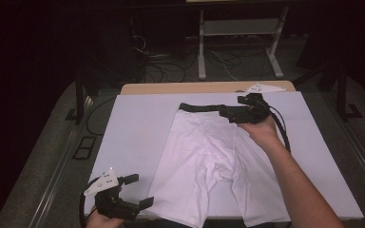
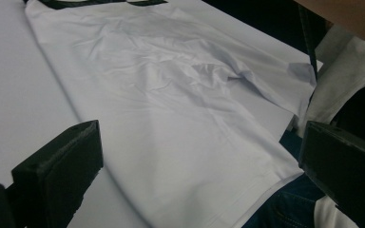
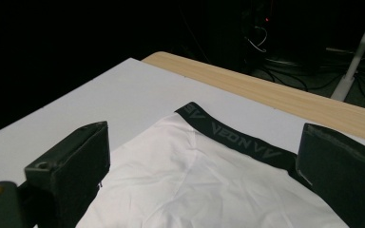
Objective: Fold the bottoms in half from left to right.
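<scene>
White board (image 1: 138,123) covers the wooden table, and on it lies one pair of white shorts (image 1: 204,161) with a black waistband (image 1: 202,108) at the far edge. Two grippers: left gripper (image 1: 140,191) spread wide by the near leg hem, right gripper (image 1: 233,114) at the waistband.

Left gripper view: jaws apart, empty, shorts between.

Right gripper view: jaws apart above the waistband, gripping nothing.

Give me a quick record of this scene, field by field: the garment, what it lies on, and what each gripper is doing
garment: white boxer shorts with a black waistband, spread flat, legs toward the person
surface: white board on a wooden table
left gripper: open, at the near edge beside the left leg hem, holding nothing
right gripper: open, over the waistband's right end, fingers apart, cloth not clamped
background: dark floor with cables
</scene>
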The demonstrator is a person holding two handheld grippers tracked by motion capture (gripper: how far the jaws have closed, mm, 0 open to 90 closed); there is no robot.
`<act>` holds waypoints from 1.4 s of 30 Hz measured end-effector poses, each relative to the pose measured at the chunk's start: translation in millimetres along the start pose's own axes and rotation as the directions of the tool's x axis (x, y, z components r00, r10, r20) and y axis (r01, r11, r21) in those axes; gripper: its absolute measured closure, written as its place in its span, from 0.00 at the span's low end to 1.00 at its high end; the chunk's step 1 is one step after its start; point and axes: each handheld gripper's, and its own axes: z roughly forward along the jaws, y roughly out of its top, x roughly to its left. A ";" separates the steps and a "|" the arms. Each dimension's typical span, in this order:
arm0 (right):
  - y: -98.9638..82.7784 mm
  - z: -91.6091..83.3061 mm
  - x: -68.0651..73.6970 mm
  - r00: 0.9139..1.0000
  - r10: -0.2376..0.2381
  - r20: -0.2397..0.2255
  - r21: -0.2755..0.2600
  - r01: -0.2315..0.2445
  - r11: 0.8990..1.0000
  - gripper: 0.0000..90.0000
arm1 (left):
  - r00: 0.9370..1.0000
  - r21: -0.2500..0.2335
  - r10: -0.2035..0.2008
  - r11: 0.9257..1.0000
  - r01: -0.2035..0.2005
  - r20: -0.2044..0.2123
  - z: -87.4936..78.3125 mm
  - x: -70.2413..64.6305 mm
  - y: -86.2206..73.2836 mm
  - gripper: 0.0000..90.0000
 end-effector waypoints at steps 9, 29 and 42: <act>9.0 59.8 12.7 1.000 0.003 -0.014 0.045 -0.002 0.999 0.04 | 1.000 0.042 0.010 0.999 -0.010 0.003 -4.6 6.5 -9.5 0.00; 12.8 134.6 33.4 0.998 0.004 -0.058 0.064 0.000 0.998 0.04 | 0.999 0.054 0.004 0.999 -0.007 0.039 4.7 7.4 -7.6 0.00; 9.6 185.8 41.4 0.998 0.023 0.055 0.121 -0.030 0.992 0.14 | 0.999 0.100 0.030 0.994 -0.034 0.040 5.8 9.1 -5.3 0.00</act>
